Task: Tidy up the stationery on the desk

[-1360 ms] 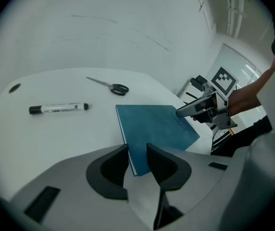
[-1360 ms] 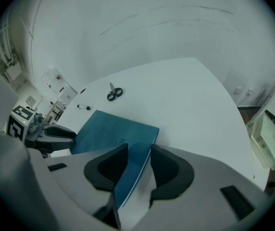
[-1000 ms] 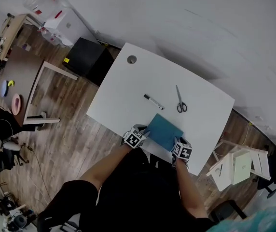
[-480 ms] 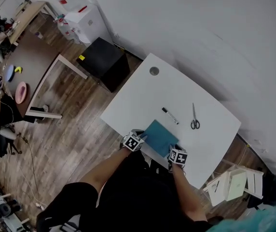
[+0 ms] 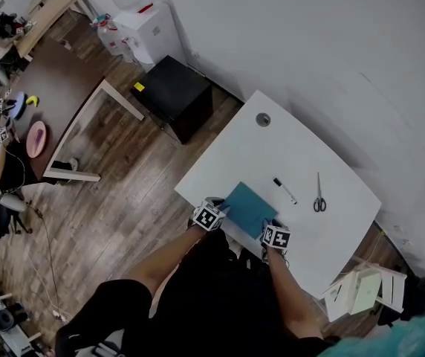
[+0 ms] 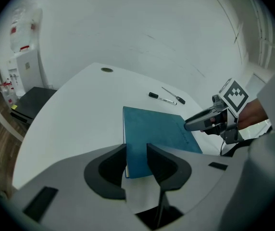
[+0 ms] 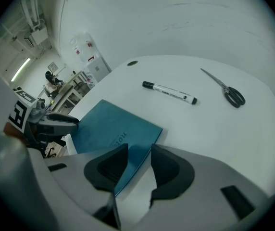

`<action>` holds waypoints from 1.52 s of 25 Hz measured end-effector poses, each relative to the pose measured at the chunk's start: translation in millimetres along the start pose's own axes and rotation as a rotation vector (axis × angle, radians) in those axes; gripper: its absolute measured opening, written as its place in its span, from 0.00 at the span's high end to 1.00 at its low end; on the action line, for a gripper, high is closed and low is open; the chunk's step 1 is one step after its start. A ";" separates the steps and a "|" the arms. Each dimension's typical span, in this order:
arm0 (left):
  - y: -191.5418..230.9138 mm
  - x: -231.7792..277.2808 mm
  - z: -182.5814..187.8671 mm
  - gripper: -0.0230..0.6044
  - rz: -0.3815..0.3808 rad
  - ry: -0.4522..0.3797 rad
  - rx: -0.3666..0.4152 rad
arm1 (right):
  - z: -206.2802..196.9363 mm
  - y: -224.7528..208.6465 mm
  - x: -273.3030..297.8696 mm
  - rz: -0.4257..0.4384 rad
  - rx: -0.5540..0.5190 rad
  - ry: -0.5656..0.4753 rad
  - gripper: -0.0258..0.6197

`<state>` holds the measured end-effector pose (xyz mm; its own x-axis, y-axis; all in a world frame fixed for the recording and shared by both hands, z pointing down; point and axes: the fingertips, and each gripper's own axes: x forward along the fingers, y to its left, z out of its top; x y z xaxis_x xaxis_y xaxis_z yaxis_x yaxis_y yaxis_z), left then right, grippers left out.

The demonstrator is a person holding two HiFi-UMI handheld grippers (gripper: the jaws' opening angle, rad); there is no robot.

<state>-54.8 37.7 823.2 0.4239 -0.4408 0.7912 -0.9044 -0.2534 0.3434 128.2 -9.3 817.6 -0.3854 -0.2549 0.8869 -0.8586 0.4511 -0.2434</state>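
On the white desk point(image 5: 220, 162): teal notebook point(image 5: 248, 208) flat at the near edge; marker point(image 5: 284, 190) and scissors point(image 5: 319, 198) beyond it.
Left gripper point(image 6: 136, 148): jaws narrowly apart over the notebook's left corner.
Right gripper point(image 7: 139, 148): jaws narrowly apart over its right corner.
Room: wooden floor point(image 5: 123, 192), black cabinet point(image 5: 172, 95) beside the desk, white wall point(image 5: 309, 43).

Bare desktop point(image 5: 231, 151) far left; marker point(image 5: 284, 190) and scissors point(image 5: 319, 199) in the way beyond the notebook point(image 5: 248, 208).

The bare left forearm point(image 5: 169, 255) and right forearm point(image 5: 287, 288) reach up from the lower centre of the frame. The grey, marker-cubed left gripper point(image 5: 220, 210) and right gripper point(image 5: 272, 227) sit near each other, angled inward, each with its jaws narrowly apart.
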 end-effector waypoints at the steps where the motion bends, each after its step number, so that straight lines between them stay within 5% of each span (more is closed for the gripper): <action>1: 6.9 -4.0 -0.5 0.77 0.001 -0.007 -0.004 | 3.8 7.2 4.0 -0.004 -0.006 0.002 0.73; 7: 48.2 -16.9 -16.6 0.77 -0.005 -0.004 -0.004 | 40.9 42.5 31.2 -0.009 -0.046 -0.007 0.73; 19: 67.2 -39.8 -39.4 0.77 -0.099 -0.005 0.025 | 113.7 83.4 72.5 -0.012 -0.094 -0.017 0.73; 25: 75.7 -59.7 -23.6 0.77 -0.034 -0.083 -0.104 | 103.4 92.3 35.8 -0.006 -0.103 -0.063 0.73; 38: 103.1 -50.0 54.8 0.77 0.066 -0.089 0.051 | 43.9 71.9 19.6 0.059 0.026 -0.090 0.73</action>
<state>-166.5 -13.6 791.3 0.3681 -0.5322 0.7624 -0.9278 -0.2633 0.2641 44.1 -19.5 800.2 -0.4633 -0.3049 0.8321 -0.8415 0.4459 -0.3052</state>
